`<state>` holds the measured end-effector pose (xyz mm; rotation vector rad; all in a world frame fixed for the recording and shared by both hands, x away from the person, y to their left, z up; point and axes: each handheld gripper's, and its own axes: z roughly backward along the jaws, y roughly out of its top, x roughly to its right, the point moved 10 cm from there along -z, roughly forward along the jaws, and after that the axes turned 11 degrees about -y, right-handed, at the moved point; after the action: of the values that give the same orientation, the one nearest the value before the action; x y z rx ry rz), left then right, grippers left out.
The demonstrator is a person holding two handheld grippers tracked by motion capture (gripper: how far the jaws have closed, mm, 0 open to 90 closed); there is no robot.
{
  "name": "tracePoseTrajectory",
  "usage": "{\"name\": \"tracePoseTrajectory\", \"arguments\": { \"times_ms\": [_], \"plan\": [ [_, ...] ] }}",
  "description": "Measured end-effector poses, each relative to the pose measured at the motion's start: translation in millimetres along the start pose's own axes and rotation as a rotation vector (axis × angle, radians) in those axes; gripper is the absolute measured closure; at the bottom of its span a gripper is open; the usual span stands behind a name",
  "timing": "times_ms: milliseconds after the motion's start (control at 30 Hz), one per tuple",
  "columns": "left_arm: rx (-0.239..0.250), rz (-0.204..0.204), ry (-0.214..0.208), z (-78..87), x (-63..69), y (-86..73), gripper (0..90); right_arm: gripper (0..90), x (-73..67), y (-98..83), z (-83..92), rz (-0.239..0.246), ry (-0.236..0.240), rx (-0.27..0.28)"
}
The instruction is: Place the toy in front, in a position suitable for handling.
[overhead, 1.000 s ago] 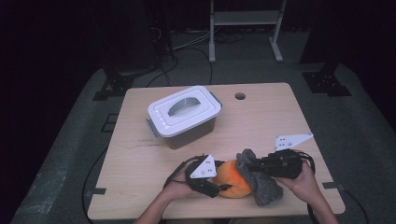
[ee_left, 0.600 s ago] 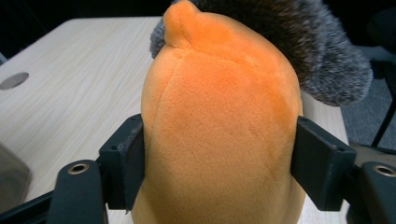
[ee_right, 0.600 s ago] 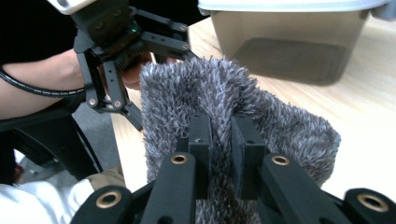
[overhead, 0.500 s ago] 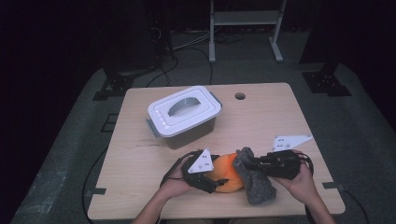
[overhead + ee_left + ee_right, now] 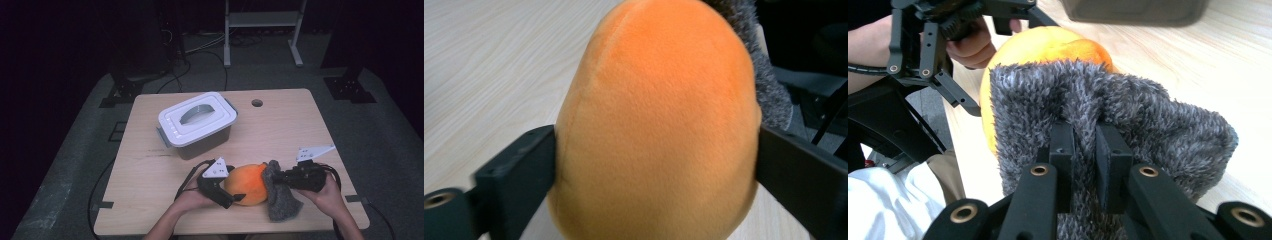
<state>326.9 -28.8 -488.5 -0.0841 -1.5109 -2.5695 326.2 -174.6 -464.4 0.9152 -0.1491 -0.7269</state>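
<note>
An orange plush ball [image 5: 247, 182] lies on the wooden table [image 5: 280, 125] near its front edge. My left gripper [image 5: 240, 189] reaches around it from the left. Its jaws have just been opening and now stand wide, one at each side of the plush ball [image 5: 659, 115], touching it without squeezing. My right gripper [image 5: 277, 179] is shut on a grey fuzzy cloth [image 5: 281, 200] that drapes against the ball's right side. In the right gripper view the jaws [image 5: 1084, 145] pinch a fold of the cloth [image 5: 1153, 115], and the orange ball [image 5: 1048, 42] shows behind it.
A grey storage box with a white handled lid [image 5: 197, 122] stands at the table's middle left, behind the ball. A small round hole [image 5: 257, 103] is in the tabletop near the far edge. Dark floor and stand legs surround the table.
The left jaws have spread wider around the orange ball. The right gripper has sunk slightly with the grey cloth, leaving more of the ball uncovered.
</note>
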Motion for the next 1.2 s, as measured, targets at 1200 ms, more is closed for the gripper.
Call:
{"name": "tracePoseTrajectory", "arguments": {
  "times_ms": [1200],
  "plan": [
    [-0.041,-0.032,-0.058,-6.6,12.2,1.0,8.1,79.3,17.0,-13.2,16.9,-0.020,0.004,-0.049]
  ]
}}
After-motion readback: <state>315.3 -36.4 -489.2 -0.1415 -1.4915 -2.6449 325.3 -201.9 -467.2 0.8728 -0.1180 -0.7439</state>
